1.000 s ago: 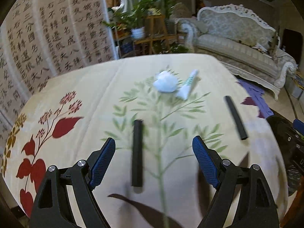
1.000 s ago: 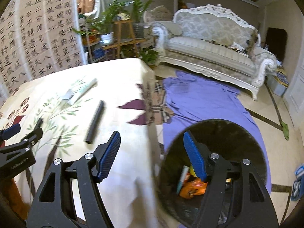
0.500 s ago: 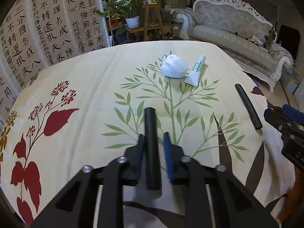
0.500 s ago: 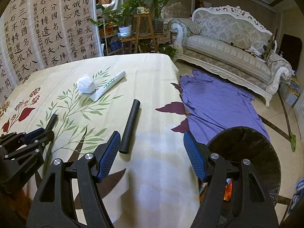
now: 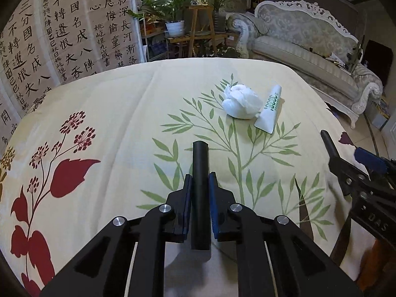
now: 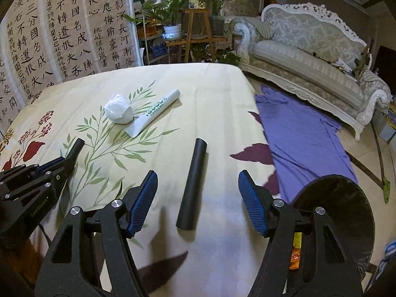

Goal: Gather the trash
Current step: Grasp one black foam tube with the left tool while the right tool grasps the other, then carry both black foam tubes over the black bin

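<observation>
Trash lies scattered on a table covered by a cream cloth (image 5: 118, 104) printed with green sprigs and red flowers. The left gripper (image 5: 200, 188) has its blue pads clamped on a black tube (image 5: 200, 173), gripping it about midway so that the far end sticks out ahead of the fingers and the near end shows behind them, low over the cloth. In the right wrist view the right gripper (image 6: 198, 193) straddles a second black tube (image 6: 193, 183) that lies flat on the cloth; its jaws are closing, with the tube between them but neither pad touching it. Farther across the table a crumpled white tissue ball (image 5: 241, 105) rests touching a white tube with green lettering (image 5: 271, 109), which lies flat just to its right. Beside the table's right edge, on the floor, stands a round bin lined with a black bag (image 6: 346, 210), with orange and yellow wrappers visible inside. A purple cloth (image 6: 302, 133) is spread on the floor between the table and an ornate pale sofa (image 6: 309, 49). Calligraphy panels (image 5: 61, 32) and potted plants (image 5: 173, 12) stand beyond the table.
</observation>
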Action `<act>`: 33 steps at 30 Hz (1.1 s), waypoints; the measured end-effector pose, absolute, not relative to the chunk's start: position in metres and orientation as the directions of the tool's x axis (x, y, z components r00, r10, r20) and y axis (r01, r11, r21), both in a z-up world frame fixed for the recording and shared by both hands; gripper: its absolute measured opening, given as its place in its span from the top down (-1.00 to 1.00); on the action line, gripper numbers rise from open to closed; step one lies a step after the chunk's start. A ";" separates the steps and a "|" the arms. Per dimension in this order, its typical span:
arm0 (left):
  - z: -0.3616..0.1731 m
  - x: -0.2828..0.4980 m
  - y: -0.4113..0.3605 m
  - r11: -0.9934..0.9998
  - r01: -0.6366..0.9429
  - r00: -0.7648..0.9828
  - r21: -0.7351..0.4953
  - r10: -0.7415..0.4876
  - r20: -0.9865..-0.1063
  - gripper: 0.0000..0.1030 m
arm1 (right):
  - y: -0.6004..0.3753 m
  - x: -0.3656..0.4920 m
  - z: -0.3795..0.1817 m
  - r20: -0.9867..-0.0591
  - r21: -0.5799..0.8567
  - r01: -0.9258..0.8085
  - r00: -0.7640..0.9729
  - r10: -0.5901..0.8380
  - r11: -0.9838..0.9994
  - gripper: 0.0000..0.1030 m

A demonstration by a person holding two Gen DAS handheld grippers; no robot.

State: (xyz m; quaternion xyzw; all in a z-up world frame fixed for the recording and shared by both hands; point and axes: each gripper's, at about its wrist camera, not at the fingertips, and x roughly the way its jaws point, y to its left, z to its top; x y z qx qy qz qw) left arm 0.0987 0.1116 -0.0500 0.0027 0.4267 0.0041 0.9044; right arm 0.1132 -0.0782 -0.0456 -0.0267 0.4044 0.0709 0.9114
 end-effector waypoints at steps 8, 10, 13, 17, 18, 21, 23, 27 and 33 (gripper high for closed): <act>-0.049 0.100 0.112 1.000 -0.003 0.637 0.001 0.003 -0.771 0.72 | -0.068 0.122 -0.052 -0.773 -0.032 -0.146 0.631 0.068 0.989 0.47; -0.049 0.100 0.113 1.000 -0.003 0.636 0.000 0.002 -0.771 0.72 | -0.064 0.121 -0.052 -0.773 -0.040 -0.157 0.631 0.069 0.987 0.71; -0.049 0.100 0.113 1.000 -0.003 0.636 -0.005 -0.002 -0.771 0.72 | -0.062 0.119 -0.052 -0.772 -0.041 -0.163 0.632 0.072 0.986 0.76; -0.049 0.100 0.114 1.000 -0.002 0.636 -0.007 -0.004 -0.771 0.72 | -0.061 0.114 -0.050 -0.767 -0.031 -0.168 0.636 0.084 0.985 0.76; -0.049 0.100 0.114 1.000 -0.002 0.637 -0.009 -0.006 -0.771 0.72 | -0.061 0.112 -0.049 -0.765 -0.031 -0.168 0.639 0.085 0.985 0.76; -0.047 0.097 0.114 1.000 -0.001 0.641 -0.015 -0.011 -0.767 0.72 | -0.062 0.106 -0.047 -0.760 -0.024 -0.173 0.643 0.095 0.985 0.76; -0.047 0.094 0.114 1.000 0.001 0.644 -0.015 -0.012 -0.765 0.72 | -0.064 0.101 -0.045 -0.756 -0.022 -0.174 0.647 0.098 0.984 0.76; -0.046 0.086 0.110 1.000 0.014 0.646 -0.016 -0.021 -0.763 0.72 | -0.068 0.089 -0.041 -0.748 -0.014 -0.171 0.655 0.103 0.985 0.76; -0.041 0.071 0.101 0.999 0.037 0.654 -0.029 -0.046 -0.755 0.72 | -0.072 0.072 -0.035 -0.738 -0.007 -0.163 0.667 0.105 0.987 0.76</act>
